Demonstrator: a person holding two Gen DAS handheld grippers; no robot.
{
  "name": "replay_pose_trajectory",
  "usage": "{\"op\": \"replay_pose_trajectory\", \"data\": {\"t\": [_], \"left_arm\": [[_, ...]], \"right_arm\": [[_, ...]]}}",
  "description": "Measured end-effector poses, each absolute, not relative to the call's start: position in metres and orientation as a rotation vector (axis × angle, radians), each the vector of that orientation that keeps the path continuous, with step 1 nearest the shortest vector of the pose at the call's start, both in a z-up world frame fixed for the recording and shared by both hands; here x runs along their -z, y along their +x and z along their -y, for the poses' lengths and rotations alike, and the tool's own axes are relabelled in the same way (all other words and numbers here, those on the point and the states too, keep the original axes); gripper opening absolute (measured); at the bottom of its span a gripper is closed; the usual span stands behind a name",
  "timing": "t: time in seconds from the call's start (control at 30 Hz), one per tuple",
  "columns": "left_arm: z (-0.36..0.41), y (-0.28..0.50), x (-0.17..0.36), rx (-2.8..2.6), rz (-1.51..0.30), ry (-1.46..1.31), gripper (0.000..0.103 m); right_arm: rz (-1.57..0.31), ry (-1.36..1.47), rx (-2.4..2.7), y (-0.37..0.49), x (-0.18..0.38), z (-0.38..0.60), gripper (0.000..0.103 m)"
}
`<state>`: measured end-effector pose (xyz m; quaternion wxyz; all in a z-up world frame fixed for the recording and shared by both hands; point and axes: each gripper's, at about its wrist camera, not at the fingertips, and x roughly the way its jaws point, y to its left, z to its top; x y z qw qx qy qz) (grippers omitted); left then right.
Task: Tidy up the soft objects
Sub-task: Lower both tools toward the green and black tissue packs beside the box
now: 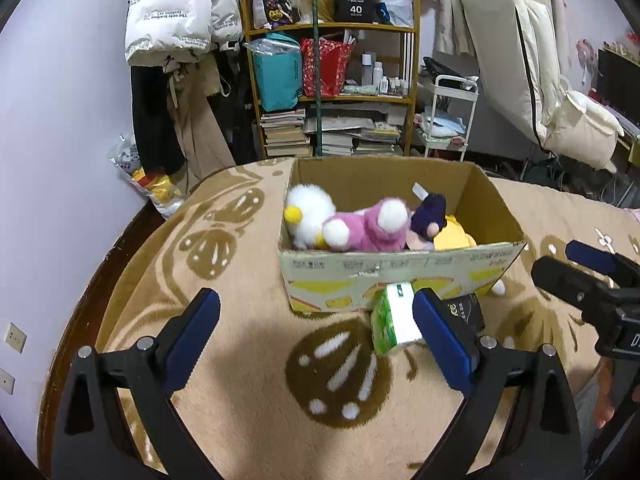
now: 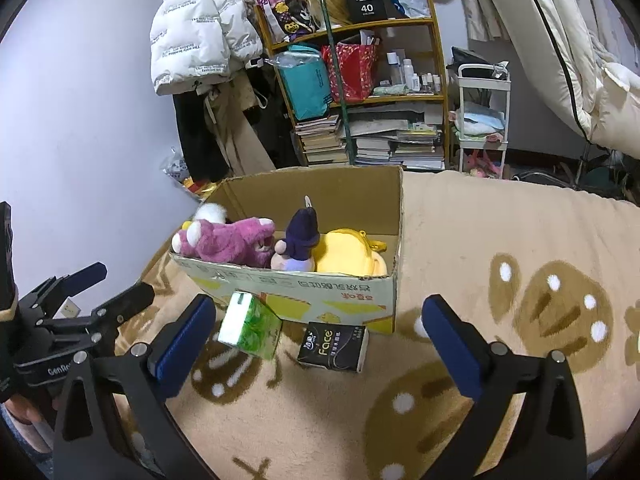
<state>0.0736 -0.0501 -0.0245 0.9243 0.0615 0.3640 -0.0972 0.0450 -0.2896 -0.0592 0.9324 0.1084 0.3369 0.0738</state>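
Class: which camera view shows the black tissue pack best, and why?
The right wrist view: the black tissue pack lies fully visible in front of the cardboard box, its label readable. In the left wrist view, only a corner shows behind the left gripper's finger.

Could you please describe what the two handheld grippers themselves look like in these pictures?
Both match: the left gripper and the right gripper each have two black angular arms with silver round bolts at the joints, ending in flat blue pads. Seen from the side, the left one carries white lettering that starts "GenR" on its black body. No cables are visible. The hand behind it is mostly out of frame.
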Motion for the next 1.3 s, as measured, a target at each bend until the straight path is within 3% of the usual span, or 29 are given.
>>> {"op": "replay_pose_trajectory", "data": {"t": [1.3], "left_arm": [[0.11,0.113,0.099,0.293,-0.852,0.285,0.096]], "right_arm": [[-0.919,0.342,-0.1,0.104,0.115,0.314,0.103]]}}
